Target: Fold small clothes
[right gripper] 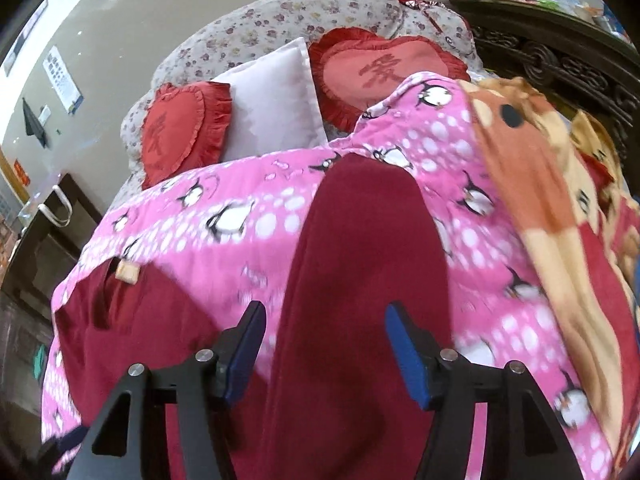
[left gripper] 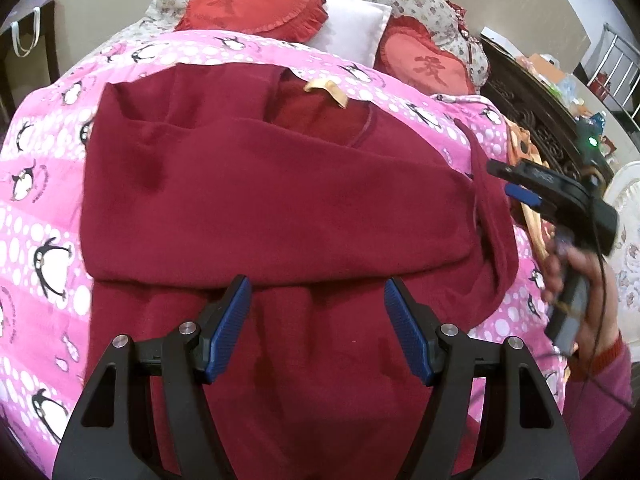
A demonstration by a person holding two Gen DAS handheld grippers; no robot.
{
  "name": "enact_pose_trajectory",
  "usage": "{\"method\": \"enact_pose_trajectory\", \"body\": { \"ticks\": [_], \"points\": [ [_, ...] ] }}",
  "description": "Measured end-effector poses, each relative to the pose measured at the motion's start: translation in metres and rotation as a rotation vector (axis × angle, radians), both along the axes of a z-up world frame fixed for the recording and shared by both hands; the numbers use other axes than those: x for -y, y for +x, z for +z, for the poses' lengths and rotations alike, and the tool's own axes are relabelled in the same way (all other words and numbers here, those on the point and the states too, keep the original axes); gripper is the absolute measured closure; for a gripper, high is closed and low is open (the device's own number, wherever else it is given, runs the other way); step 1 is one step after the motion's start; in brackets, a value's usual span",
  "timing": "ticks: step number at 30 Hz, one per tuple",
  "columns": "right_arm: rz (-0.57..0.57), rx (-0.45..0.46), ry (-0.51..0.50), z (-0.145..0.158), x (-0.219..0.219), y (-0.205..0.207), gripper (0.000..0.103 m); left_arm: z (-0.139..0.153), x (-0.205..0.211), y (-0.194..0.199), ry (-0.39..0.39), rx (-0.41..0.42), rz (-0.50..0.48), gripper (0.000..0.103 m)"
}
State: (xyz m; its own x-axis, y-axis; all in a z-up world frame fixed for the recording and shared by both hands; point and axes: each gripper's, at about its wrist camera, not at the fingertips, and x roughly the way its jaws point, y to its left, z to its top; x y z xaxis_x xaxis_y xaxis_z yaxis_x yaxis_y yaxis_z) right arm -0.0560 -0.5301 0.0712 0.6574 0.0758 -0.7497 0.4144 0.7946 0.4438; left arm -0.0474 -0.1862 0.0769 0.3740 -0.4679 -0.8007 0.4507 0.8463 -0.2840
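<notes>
Both the left gripper (left gripper: 318,320) and right gripper (right gripper: 324,344) hover unclenched over the maroon garment (left gripper: 260,200), whose loose sleeve (right gripper: 360,248) could slide and undo the fold

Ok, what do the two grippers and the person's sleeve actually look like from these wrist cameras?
Both the left gripper and the right gripper have black angular frames with silver pivot bolts and blue ribbed pads. From the left wrist view, the right one has a grey handle and a thin dark cable. The sleeve is magenta with a red cuff.
</notes>
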Motion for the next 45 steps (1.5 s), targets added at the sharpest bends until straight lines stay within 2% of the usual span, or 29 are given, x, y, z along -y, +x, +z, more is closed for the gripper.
{"method": "enact_pose_trajectory", "body": {
  "ticks": [4, 5, 6, 8, 9, 10, 13, 17, 21, 24, 26, 30, 32, 33, 36, 37, 42, 45],
  "points": [
    [0.019, -0.028, -0.002, -0.013, 0.002, 0.03, 0.045, -0.002, -0.01, 0.008, -0.002, -0.012, 0.025, 0.034],
    [0.024, -0.036, 0.007, -0.018, 0.003, 0.033, 0.051, -0.002, -0.011, 0.008, -0.003, -0.014, 0.03, 0.034],
    [0.025, -0.049, 0.002, -0.022, 0.005, 0.035, 0.067, -0.002, -0.014, 0.01, -0.005, -0.015, 0.036, 0.034],
    [0.032, -0.038, -0.004, -0.024, 0.009, 0.031, 0.08, -0.003, -0.019, 0.012, -0.008, -0.014, 0.046, 0.034],
    [0.038, -0.019, 0.018, -0.023, 0.012, 0.025, 0.092, -0.004, -0.021, 0.013, -0.01, -0.016, 0.052, 0.034],
    [0.033, -0.008, 0.029, -0.02, 0.014, 0.02, 0.093, -0.005, -0.023, 0.015, -0.013, -0.02, 0.057, 0.034],
    [0.029, 0.068, 0.071, 0.001, 0.017, -0.001, 0.094, -0.006, -0.028, 0.019, -0.028, -0.042, 0.071, 0.034],
    [0.099, 0.2, 0.107, 0.043, -0.003, -0.019, 0.094, 0.006, -0.04, 0.023, -0.087, -0.03, 0.114, 0.034],
    [0.225, 0.306, 0.108, 0.084, -0.05, -0.026, 0.094, 0.018, -0.051, 0.029, -0.123, -0.021, 0.137, 0.034],
    [0.339, 0.347, 0.108, 0.093, -0.096, -0.027, 0.094, 0.023, -0.058, 0.032, -0.131, -0.014, 0.156, 0.034],
    [0.406, 0.313, 0.095, 0.081, -0.127, -0.021, 0.094, 0.022, -0.064, 0.033, -0.133, -0.015, 0.169, 0.034],
    [0.527, 0.101, 0.084, 0.028, -0.176, -0.004, 0.092, 0.01, -0.067, 0.038, -0.12, -0.06, 0.172, 0.034],
    [0.543, 0.055, 0.061, 0.013, -0.182, -0.006, 0.091, 0.005, -0.067, 0.039, -0.105, -0.072, 0.171, 0.034],
    [0.538, 0.068, 0.071, 0.011, -0.179, -0.009, 0.087, 0.004, -0.066, 0.04, -0.101, -0.072, 0.171, 0.034],
    [0.489, 0.122, 0.173, 0.011, -0.158, -0.028, 0.06, 0.001, -0.065, 0.045, -0.098, -0.071, 0.175, 0.034],
    [0.472, 0.136, 0.186, 0.012, -0.152, -0.032, 0.057, 0.001, -0.062, 0.049, -0.102, -0.074, 0.179, 0.034],
    [0.408, 0.14, 0.127, 0.021, -0.137, -0.054, 0.057, 0.003, -0.045, 0.068, -0.109, -0.062, 0.175, 0.034],
    [0.376, 0.16, 0.133, 0.028, -0.127, -0.066, 0.056, 0.007, -0.026, 0.079, -0.109, -0.047, 0.149, 0.034]
  ]
}}
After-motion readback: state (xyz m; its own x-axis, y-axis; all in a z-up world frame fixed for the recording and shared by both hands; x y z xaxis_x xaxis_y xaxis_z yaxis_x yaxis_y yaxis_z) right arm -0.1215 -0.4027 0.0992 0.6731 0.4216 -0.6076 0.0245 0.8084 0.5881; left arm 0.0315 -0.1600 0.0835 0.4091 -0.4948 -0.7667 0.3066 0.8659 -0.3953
